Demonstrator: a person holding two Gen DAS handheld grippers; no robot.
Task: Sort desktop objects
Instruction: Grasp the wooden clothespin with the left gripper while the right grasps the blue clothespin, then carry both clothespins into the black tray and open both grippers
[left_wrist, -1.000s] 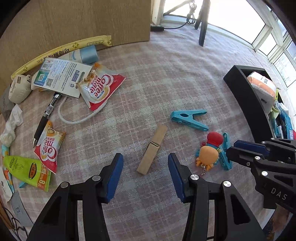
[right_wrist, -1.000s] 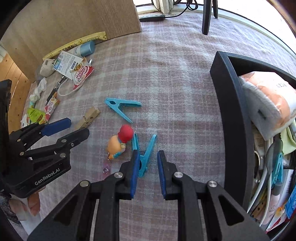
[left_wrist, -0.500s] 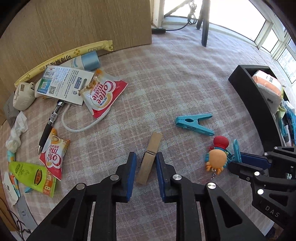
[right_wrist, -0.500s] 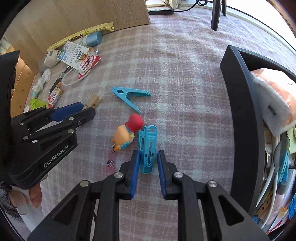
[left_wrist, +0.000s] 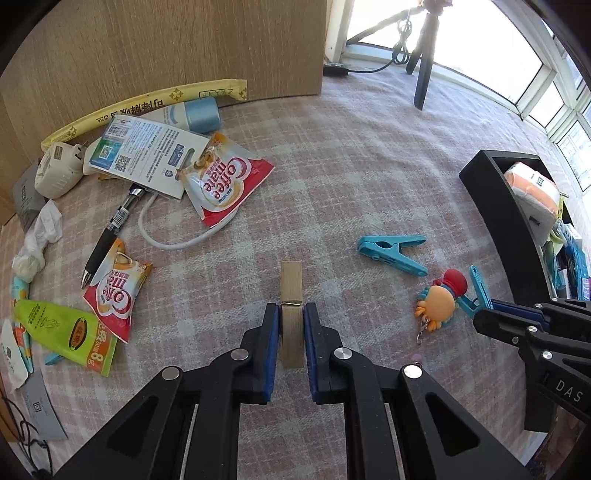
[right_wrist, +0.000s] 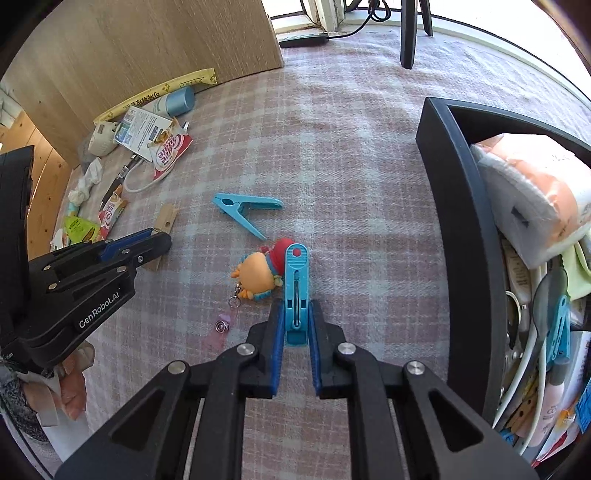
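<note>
Closing on a wooden clothespin lying lengthwise between its jaws, the left gripper nips it on the tabletop. Likewise, the right gripper closes on a blue clothespin, nearer the black bin.

Bright daylight pours in from the windows at the top right, blown out to white. Both pictures are sharp, with strong fisheye bending and dark corners.

Both wrist fisheyes near, steeply down on plaid cloth; share loose blue peg, toy.
</note>
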